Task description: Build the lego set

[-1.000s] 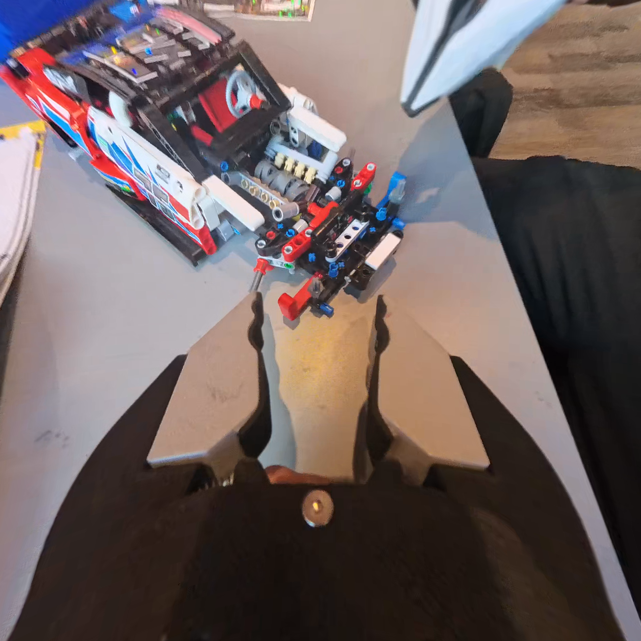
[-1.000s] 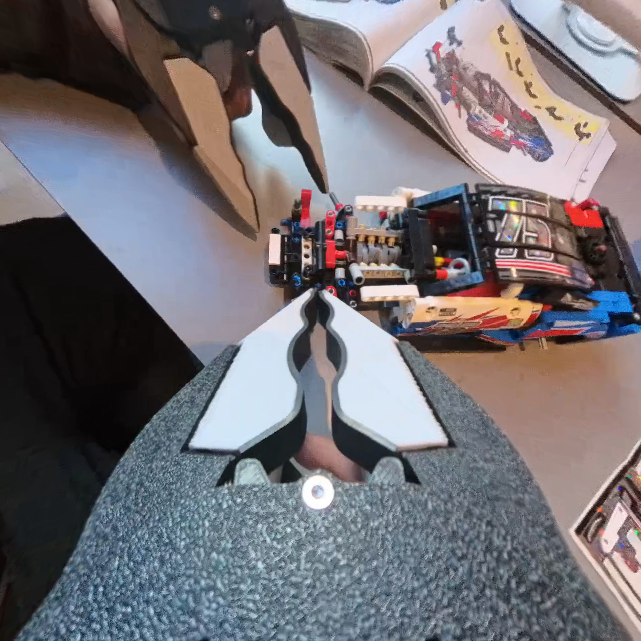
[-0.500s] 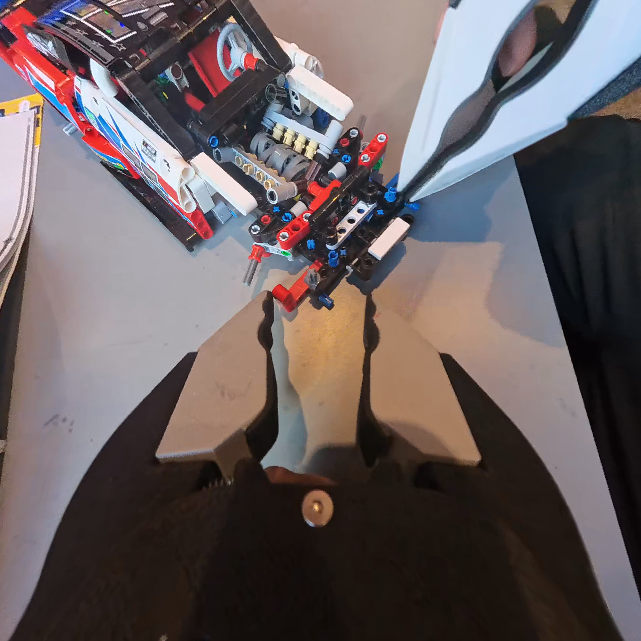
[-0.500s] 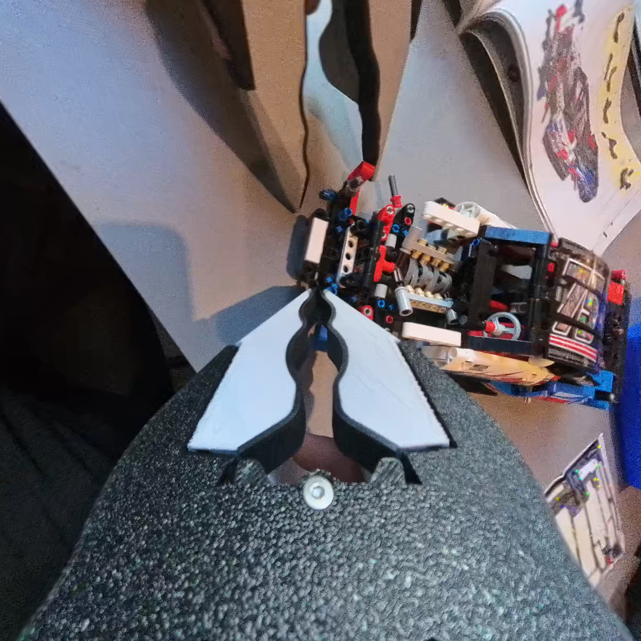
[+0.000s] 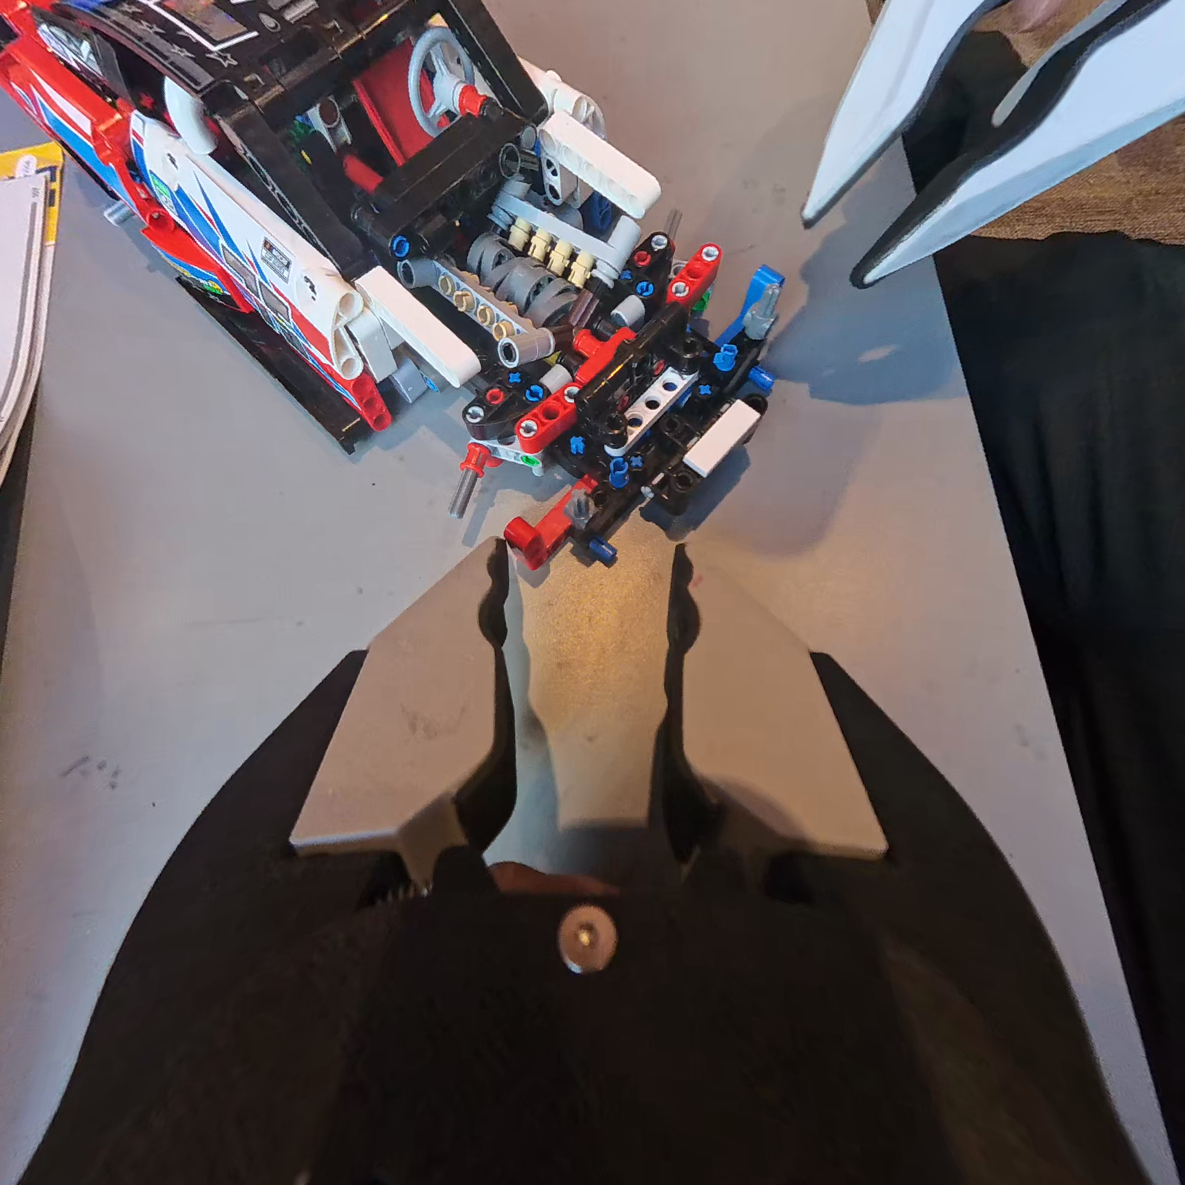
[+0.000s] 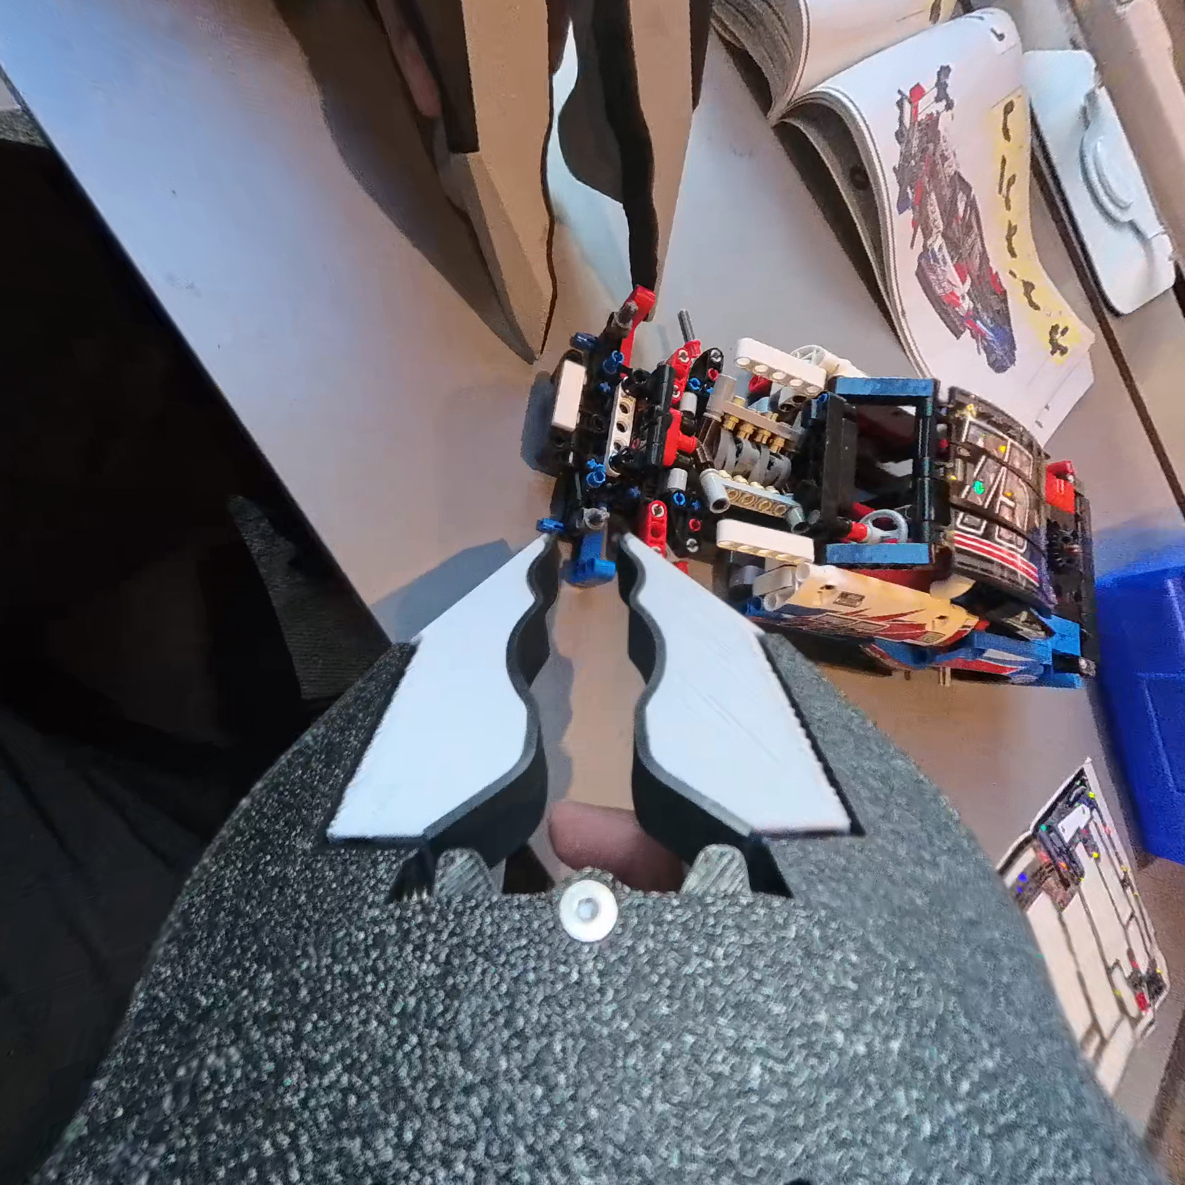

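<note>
— Blue lever [image 6: 587, 558] on the car [image 5: 359, 211], nose-end on the bench [image 5: 192, 577]: the right gripper [image 6: 582, 545] has parted its jaws around it, clamping nothing.
— And the left gripper [image 5: 587, 551]?
— Still open, beside the red arm [image 5: 535, 535]. A press-fit seems finished.

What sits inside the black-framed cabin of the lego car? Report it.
Inside the red, white and blue lego car, a grey steering wheel and red seat show; the black roof hides the rest.

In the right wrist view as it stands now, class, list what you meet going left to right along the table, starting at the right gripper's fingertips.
right gripper → lego car → blue box
</note>
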`<state>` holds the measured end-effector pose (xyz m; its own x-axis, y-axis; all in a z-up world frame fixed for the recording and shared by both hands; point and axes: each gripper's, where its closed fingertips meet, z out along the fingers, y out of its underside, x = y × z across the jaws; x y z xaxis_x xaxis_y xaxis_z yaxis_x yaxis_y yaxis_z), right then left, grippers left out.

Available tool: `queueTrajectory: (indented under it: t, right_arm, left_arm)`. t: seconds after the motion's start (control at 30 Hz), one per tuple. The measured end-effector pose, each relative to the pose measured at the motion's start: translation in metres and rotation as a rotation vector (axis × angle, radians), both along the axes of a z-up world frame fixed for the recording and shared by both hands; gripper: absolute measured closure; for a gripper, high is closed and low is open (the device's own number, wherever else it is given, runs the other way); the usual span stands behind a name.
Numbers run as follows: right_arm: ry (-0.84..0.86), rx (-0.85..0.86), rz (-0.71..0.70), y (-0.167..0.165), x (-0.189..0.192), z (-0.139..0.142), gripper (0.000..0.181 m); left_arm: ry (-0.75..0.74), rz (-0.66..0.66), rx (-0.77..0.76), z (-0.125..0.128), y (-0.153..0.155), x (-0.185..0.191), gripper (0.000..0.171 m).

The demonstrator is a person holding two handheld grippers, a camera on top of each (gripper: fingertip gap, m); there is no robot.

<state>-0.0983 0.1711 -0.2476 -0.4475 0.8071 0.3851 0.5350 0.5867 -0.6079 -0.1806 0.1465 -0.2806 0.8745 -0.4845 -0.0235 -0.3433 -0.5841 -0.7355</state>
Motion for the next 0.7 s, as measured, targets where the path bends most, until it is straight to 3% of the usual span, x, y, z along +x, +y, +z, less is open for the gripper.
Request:
queueTrajectory:
  t: [0.17,0.27,0.37,0.47,0.53,0.63,0.7]
  right_arm:
    - [0.043,-0.082,-0.067,0.001,-0.004,-0.005,0.15]
    - [0.177,0.081,-0.063,0.002,-0.011,0.004,0.156]
    - [0.207,0.285,0.006,-0.006,-0.013,0.002,0.156]
    - [0.205,0.326,0.045,-0.015,-0.014,-0.005,0.158]
    - [0.233,0.109,0.023,-0.028,-0.013,0.001,0.16]
    - [0.279,-0.511,-0.046,-0.045,-0.012,0.036,0.152]
    - [0.347,-0.801,-0.067,-0.041,-0.009,0.065,0.152]
  left_arm:
    - [0.008,0.001,-0.001,-0.001,0.0,0.0,0.123]
    - [0.013,0.011,-0.001,-0.001,0.001,-0.001,0.124]
    - [0.012,0.012,-0.004,-0.001,0.001,-0.002,0.123]
    - [0.013,0.018,-0.005,-0.002,0.001,-0.001,0.124]
    - [0.012,0.019,-0.006,-0.002,0.0,0.0,0.124]
    - [0.014,0.015,-0.004,-0.002,-0.002,0.001,0.121]
    - [0.011,0.015,-0.006,-0.001,-0.002,0.002,0.12]
